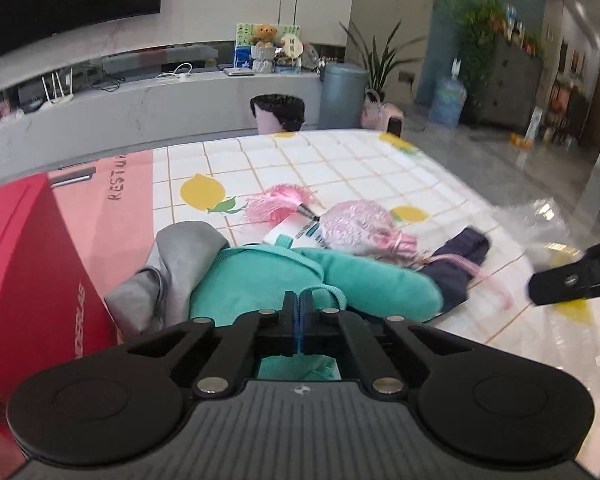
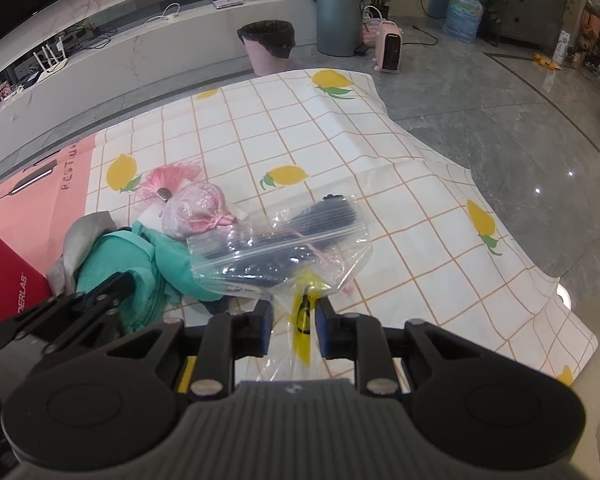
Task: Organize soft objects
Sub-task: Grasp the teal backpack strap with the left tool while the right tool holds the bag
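Left tool point(image 1: 300, 300) sits with its jaws pressed fully together, right over the teal plush point(image 1: 260, 276); a thin teal cord loop point(image 1: 332, 294) rises just beside the tips, and the jaws look to have pinched either that loop or a fold of the plush, though which one I cannot tell. A cord or fold would give a soft, shapeless thing a firm handle, so closing there makes sense for lifting it clear of the pile.

Right tool point(image 2: 293, 316) has its jaws only a little apart, clamped on the near edge of a clear zip bag point(image 2: 280, 248). Held by that edge, the bag hangs out ahead of the tool above the desk point(image 2: 380, 160), which likely keeps it ready to be opened and filled.

As for what the bag holds: dark shapes show through the plastic, but whether they lie inside it or are the dark navy cloth point(image 1: 456, 260) lying under it I cannot tell.

Ahead of the left tool, beyond the plush, lie a pink lace pouch point(image 1: 356, 228) and a pink tassel point(image 1: 280, 206); a grey cloth point(image 1: 180, 264) is tucked against the plush on its left, and a red box point(image 1: 24, 264) stands further left. All of these soft things are loose on the lemon-print cover point(image 2: 420, 220), none visibly packed, so the sorting seems at an early stage.
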### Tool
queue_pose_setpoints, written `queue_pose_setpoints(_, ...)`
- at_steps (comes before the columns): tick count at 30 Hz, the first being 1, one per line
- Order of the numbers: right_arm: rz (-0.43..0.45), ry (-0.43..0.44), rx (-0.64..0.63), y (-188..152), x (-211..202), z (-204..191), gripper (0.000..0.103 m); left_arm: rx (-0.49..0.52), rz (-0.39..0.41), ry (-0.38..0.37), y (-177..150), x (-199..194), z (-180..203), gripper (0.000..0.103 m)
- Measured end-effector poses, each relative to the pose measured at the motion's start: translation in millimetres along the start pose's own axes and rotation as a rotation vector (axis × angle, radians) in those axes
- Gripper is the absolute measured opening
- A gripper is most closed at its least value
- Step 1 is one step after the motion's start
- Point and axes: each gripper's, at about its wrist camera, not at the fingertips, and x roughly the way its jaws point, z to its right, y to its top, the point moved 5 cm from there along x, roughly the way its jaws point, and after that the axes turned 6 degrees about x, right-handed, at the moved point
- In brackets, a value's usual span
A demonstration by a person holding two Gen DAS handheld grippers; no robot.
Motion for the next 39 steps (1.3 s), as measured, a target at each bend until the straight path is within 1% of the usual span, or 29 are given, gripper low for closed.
queue_pose_setpoints(1,-0.001,0.000,0.002,0.2,0.3,0.5,0.021,-0.010,0.012,-0.010,0.1,-5.5,-0.9,0.000)
queue_pose_setpoints(4,-0.003,0.001,-0.003,-0.1,1.2,-1.3,0.021,-0.018,0.039,-0.003,0.9,-26.9,-0.2,0.000)
queue_pose_setpoints(7,-0.005,0.004,-0.013,-0.7,1.5,-4.1,0.021,-0.022,0.036,-0.011,-2.3,-45.7,1.8,0.000)
queue_pose_setpoints(9,-0.005,0.003,-0.014,-1.2,1.5,-4.2,0.021,-0.043,0.006,-0.032,-8.2,-55.6,2.6,0.000)
queue_pose_setpoints(12,-0.007,-0.003,-0.008,-1.0,1.9,-2.8,0.021,-0.066,-0.069,-0.073,-27.3,-68.8,9.2,0.000)
queue_pose_setpoints(14,-0.007,-0.011,-0.006,-1.0,2.2,-2.5,0.021,-0.029,-0.100,-0.071,-34.1,-71.7,16.9,0.000)
queue_pose_setpoints(15,-0.007,-0.014,-0.008,-1.3,2.3,-3.0,0.021,0.007,-0.104,-0.052,-35.1,-72.1,21.4,0.001)
queue_pose_setpoints(17,-0.008,-0.011,-0.013,-2.2,2.2,-4.4,0.021,0.079,-0.101,-0.022,-34.5,-69.6,28.6,0.006)
queue_pose_setpoints(18,-0.008,-0.008,-0.016,-2.8,1.9,-4.7,0.021,0.120,-0.115,-0.006,-34.3,-66.8,32.3,0.009)
queue_pose_setpoints(21,-0.008,-0.007,-0.013,-2.7,1.7,-4.5,0.021,0.200,-0.102,0.038,-38.1,-66.4,37.5,0.020)
queue_pose_setpoints(22,-0.007,-0.007,-0.010,-2.5,1.8,-4.2,0.021,0.212,-0.103,0.047,-38.9,-64.8,38.6,0.024)
queue_pose_setpoints(25,-0.010,-0.003,-0.011,-2.5,2.7,-4.5,0.021,0.216,-0.125,0.047,-41.2,-57.5,36.8,0.028)
queue_pose_setpoints(28,-0.011,-0.002,-0.017,-2.9,2.6,-4.6,0.021,0.225,-0.117,0.037,-40.7,-56.3,35.2,0.032)
queue_pose_setpoints(33,-0.012,-0.001,-0.017,-3.1,2.6,-4.8,0.021,0.231,-0.118,0.024,-37.6,-47.2,35.8,0.032)
queue_pose_setpoints(35,-0.013,-0.001,-0.022,-3.4,2.3,-5.3,0.021,0.216,-0.119,0.008,-34.6,-43.4,34.4,0.032)
queue_pose_setpoints(36,-0.012,-0.001,-0.022,-3.3,2.3,-5.4,0.021,0.205,-0.119,-0.006,-33.0,-41.2,33.5,0.029)
queue_pose_setpoints(37,-0.013,0.000,-0.021,-3.2,2.3,-5.5,0.021,0.195,-0.120,-0.020,-31.8,-38.6,33.2,0.021)
queue_pose_setpoints(38,-0.013,0.001,-0.021,-3.2,2.5,-5.4,0.021,0.182,-0.126,-0.035,-30.9,-36.4,32.5,0.015)
queue_pose_setpoints(39,-0.013,0.001,-0.021,-3.2,2.6,-5.3,0.021,0.164,-0.132,-0.054,-30.5,-34.9,31.9,0.007)
